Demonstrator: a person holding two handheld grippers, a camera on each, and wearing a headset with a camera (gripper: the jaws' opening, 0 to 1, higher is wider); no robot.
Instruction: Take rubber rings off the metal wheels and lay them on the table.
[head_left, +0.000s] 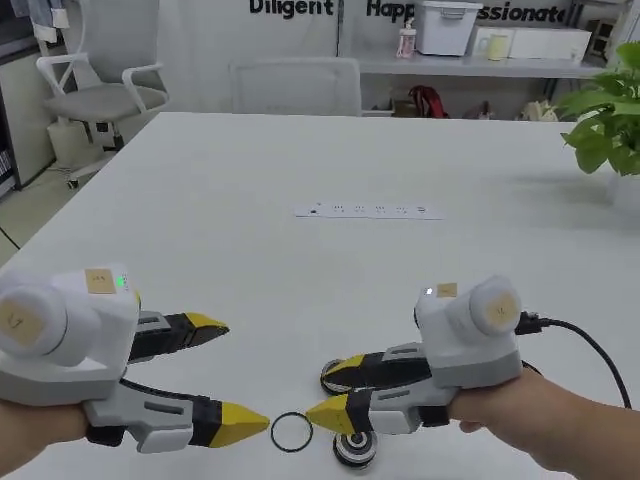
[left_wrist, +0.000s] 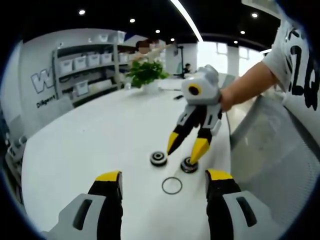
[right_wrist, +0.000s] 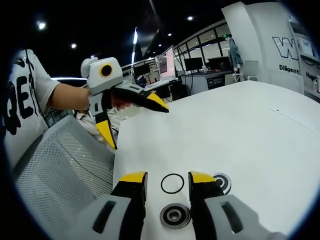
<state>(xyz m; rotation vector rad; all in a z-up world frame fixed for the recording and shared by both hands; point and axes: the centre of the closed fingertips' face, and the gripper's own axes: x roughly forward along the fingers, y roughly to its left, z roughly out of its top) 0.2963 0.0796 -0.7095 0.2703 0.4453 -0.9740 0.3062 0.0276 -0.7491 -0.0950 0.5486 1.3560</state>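
Left gripper (head_left: 245, 376) was spread wide, holding nothing, above the table (head_left: 300, 150). Right gripper (head_left: 318, 392) was partly open, nothing clamped. One wheel (right_wrist: 174, 215) sat on the table between its jaws; couldn't tell if they touched it. Loose rubber ring (head_left: 291, 432) lay flat on the table between both grippers' tips, just beside that wheel. Second wheel (right_wrist: 220, 182) sat near the ring.

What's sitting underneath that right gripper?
Under the right gripper sit two metal wheels on the table: one in plain sight, the other partly covered by a jaw. A loose rubber ring lies just ahead.
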